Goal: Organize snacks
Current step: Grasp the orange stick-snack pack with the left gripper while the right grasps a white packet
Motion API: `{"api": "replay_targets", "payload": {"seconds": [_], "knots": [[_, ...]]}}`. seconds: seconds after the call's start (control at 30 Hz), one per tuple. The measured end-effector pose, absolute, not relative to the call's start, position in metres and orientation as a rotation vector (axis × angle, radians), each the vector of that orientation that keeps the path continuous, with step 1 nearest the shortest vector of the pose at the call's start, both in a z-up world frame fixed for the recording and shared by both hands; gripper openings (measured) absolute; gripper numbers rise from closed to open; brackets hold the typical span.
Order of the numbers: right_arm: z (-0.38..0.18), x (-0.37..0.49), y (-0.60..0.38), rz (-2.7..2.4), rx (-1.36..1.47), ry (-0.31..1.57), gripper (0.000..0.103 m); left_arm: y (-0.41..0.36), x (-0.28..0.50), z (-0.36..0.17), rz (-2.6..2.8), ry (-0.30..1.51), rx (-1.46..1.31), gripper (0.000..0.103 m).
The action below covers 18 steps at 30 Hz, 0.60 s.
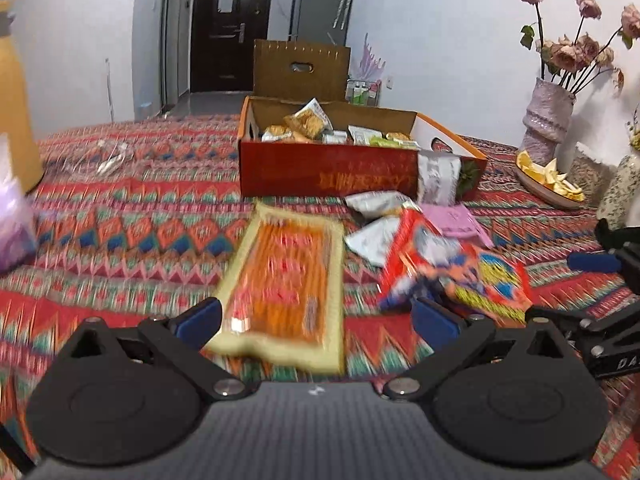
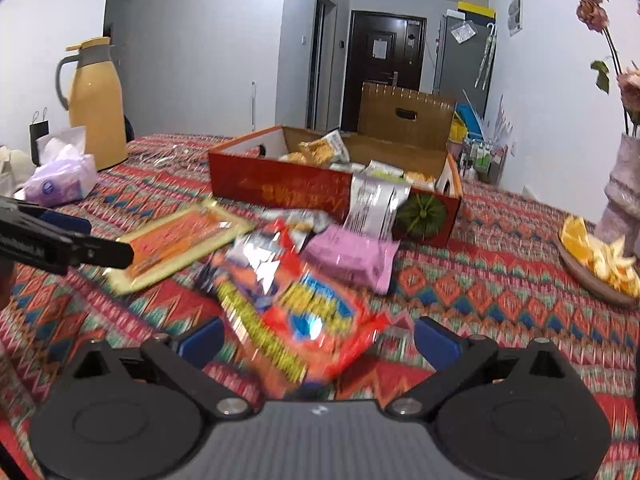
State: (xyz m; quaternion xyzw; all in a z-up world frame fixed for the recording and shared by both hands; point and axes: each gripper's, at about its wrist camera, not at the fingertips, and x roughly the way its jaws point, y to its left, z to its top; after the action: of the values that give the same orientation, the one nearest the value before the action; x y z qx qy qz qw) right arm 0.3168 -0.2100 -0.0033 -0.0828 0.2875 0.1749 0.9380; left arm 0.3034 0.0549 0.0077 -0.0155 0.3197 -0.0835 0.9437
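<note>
Landmark: red cardboard box (image 1: pixel 320 172), open top, brown inner walls, orange rim, yellow printing on the front wall too blurred to read, green pumpkin picture at its right front corner. It sits on a tabletop (image 1: pixel 140 240) covered in a woven zigzag cloth of red, teal and blue

Inside the box: small crinkly snack packets (image 1: pixel 312 122), beige and green, lettering too small to read

Leaning against the box's front wall, right end: silver foil packet (image 1: pixel 436 178), upright, fine print on it unreadable

In front of the box:
- flat rectangular pack (image 1: pixel 284 284), pale yellow border, orange centre with red print, glossy film, motion-blurred
- red glossy bag (image 2: pixel 296 312) with yellow and blue graphics, crumpled, text blurred
- pink soft pack (image 2: pixel 352 256) between red bag and box
- silver foil pouches (image 1: pixel 372 220), wrinkled

Left gripper (image 1: pixel 316 316): blue-padded fingers spread apart, near end of the yellow-bordered pack between them, contact not discernible

Right gripper (image 2: pixel 318 338): fingers spread wide, red bag's near end between them, no clear grip

Left of the box: yellow thermos jug (image 2: pixel 96 104) with grey handle, purple tissue pack (image 2: pixel 60 186)

Right of the box: textured pale vase (image 1: pixel 548 120) with dried pink roses, dish of orange peel (image 1: pixel 548 180)
</note>
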Motion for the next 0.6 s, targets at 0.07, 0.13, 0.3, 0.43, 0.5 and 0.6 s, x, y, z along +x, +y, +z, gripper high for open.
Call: {"api": "replay_targets", "payload": {"seconds": [0.07, 0.13, 0.3, 0.43, 0.5, 0.6], "knots": [[0.000, 0.333, -0.208, 0.358, -0.172, 0.567, 0.101, 0.052, 0.319, 0.008, -0.173, 0.645, -0.005, 0.103], [0.003, 0.353, -0.209, 0.354, -0.150, 0.549, 0.100, 0.050, 0.332, 0.008, -0.178, 0.640, 0.020, 0.103], [-0.004, 0.419, -0.219, 0.293, -0.009, 0.592, 0.085, 0.049, 0.370, -0.010, -0.162, 0.664, 0.054, 0.103], [-0.016, 0.461, -0.215, 0.247, 0.036, 0.604, 0.081, 0.053, 0.395, -0.032, -0.137, 0.739, 0.031, 0.103], [-0.022, 0.477, -0.211, 0.242, 0.030, 0.614, 0.078, 0.049, 0.396, -0.036, -0.139, 0.715, 0.060, 0.103], [-0.026, 0.494, -0.204, 0.218, 0.025, 0.620, 0.068, 0.047, 0.397, -0.038, -0.162, 0.701, 0.075, 0.103]]}}
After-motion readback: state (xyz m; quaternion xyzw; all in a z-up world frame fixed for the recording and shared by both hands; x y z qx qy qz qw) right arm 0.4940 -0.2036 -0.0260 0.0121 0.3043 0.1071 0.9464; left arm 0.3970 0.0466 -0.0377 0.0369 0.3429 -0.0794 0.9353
